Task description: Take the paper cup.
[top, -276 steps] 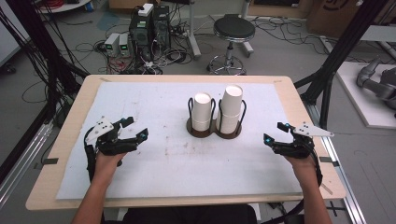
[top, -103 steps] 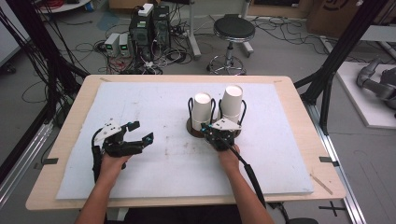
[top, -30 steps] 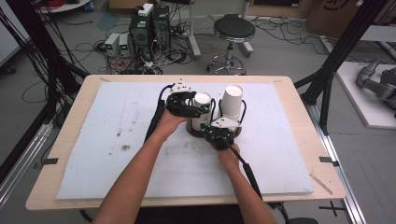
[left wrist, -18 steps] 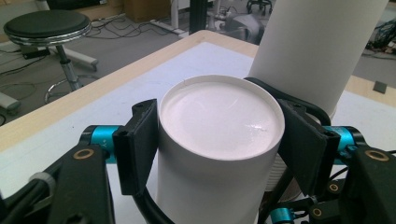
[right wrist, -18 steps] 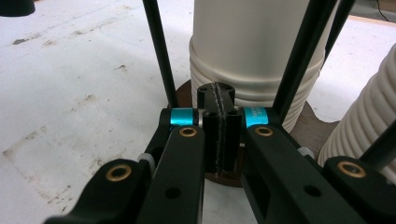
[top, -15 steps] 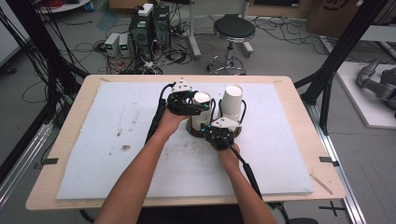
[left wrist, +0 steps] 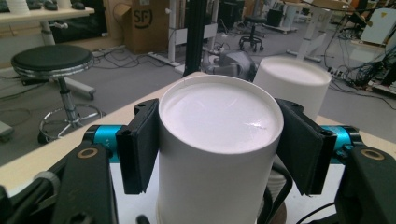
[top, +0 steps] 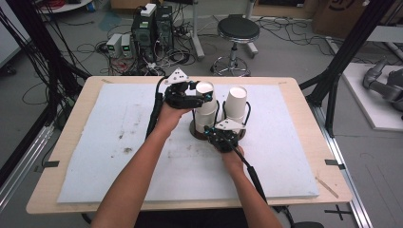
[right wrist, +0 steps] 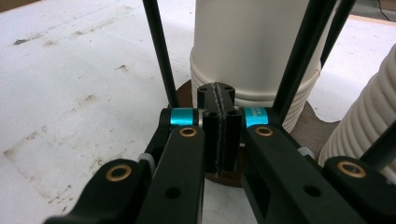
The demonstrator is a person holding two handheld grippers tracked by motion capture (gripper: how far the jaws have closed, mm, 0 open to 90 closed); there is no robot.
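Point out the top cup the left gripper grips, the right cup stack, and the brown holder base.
top cup [left wrist: 219, 116]: left gripper view, upturned bottom.
right cup stack [top: 235, 102]: high view, upper side wall.
brown holder base [right wrist: 184, 93]: right gripper view, left edge.

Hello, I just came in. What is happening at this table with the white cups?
A person works at the table with a claw in each hand. The left claw has just closed its jaws on the top cup of the left stack of white paper cups. The right claw is shut with nothing between its jaws and presses down on the brown base of the cup holder. A second stack of cups stands beside the first one in the same holder.
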